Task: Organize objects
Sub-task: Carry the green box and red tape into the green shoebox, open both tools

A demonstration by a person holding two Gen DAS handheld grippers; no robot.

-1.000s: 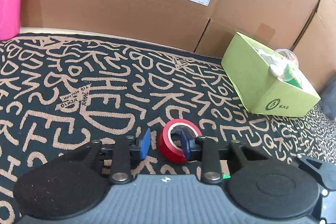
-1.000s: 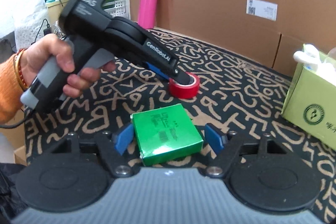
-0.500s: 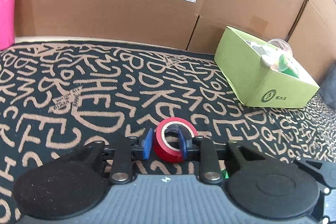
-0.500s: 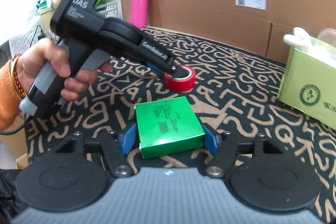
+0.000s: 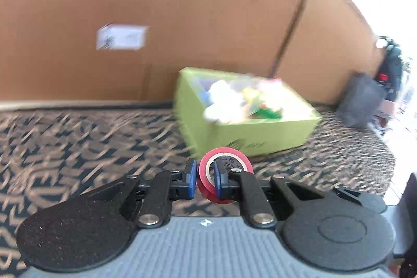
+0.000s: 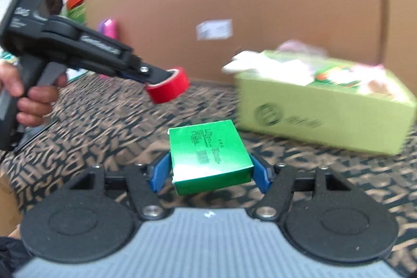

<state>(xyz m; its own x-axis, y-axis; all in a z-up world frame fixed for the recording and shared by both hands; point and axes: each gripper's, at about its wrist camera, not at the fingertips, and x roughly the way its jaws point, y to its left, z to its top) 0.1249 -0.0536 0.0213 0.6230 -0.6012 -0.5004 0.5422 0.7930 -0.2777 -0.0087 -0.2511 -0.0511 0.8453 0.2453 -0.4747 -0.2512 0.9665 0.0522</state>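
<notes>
My left gripper [image 5: 204, 180] is shut on a red tape roll [image 5: 234, 163], one finger inside the ring and one outside, and holds it off the patterned cloth. The roll [image 6: 169, 86] and the left gripper [image 6: 153, 74] also show in the right wrist view, in the air at left. My right gripper [image 6: 208, 171] is shut on a flat green box [image 6: 208, 153], lifted above the cloth. A lime-green open carton [image 5: 250, 132] holding several small items stands ahead; in the right wrist view the carton [image 6: 325, 116] is at right.
A tall brown cardboard wall [image 5: 156, 4] with a white label closes the back. A pink bottle [image 6: 108, 28] stands at the far left by the wall. The black-and-tan lettered cloth [image 6: 104, 127] covers the table. A dark object [image 5: 362, 103] sits at the right edge.
Both grippers rose off the cloth with their loads and swung toward the lime-green carton, which is now closer and more central. The views are motion-blurred.
</notes>
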